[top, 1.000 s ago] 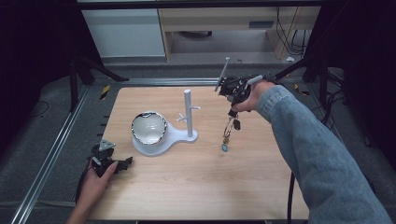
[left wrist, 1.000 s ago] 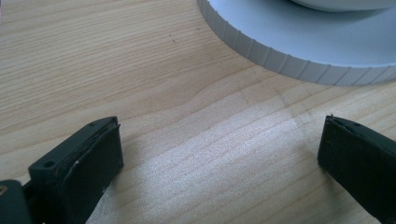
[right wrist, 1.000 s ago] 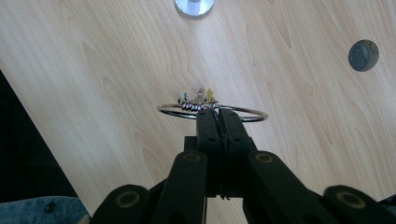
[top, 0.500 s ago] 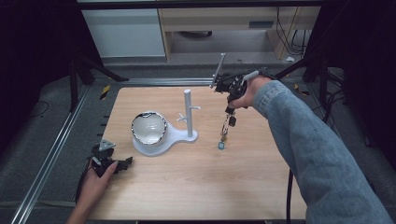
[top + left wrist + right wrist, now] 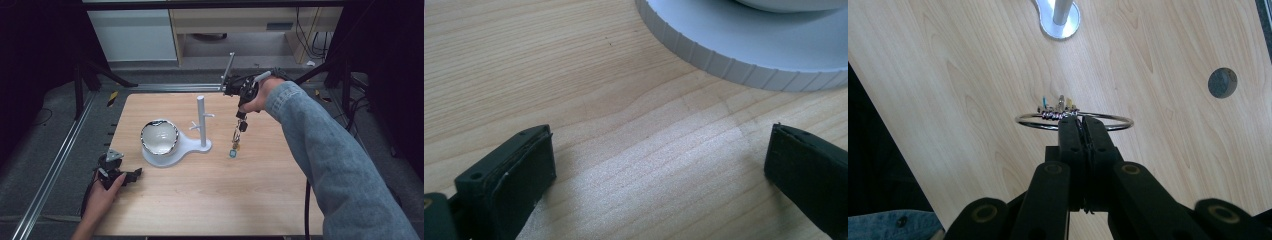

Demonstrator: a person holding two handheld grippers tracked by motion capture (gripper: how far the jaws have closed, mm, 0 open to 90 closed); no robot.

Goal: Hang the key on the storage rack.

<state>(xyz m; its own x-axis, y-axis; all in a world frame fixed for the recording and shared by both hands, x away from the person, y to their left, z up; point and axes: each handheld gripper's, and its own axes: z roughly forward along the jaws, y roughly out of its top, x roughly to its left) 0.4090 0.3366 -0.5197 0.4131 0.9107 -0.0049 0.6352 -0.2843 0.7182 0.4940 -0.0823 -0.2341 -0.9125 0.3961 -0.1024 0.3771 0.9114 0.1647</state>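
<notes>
Pale wooden table [image 5: 210, 200] has plenty of bare room around the white stand with its pegged post [image 5: 201, 120]. The silver wire ring strung with small charms [image 5: 1073, 121] isn't hung yet: it's aloft beside the post, pinched in the right gripper [image 5: 1080, 125]. Left gripper [image 5: 659, 160], jaws apart, idles at the near-left edge.

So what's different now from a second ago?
Not much. The right tongs, shut on the key ring, have carried the hanging keys slightly towards the white peg stand; nothing was picked up or let go. The left tongs rest open on the table near the bowl, as before.
</notes>
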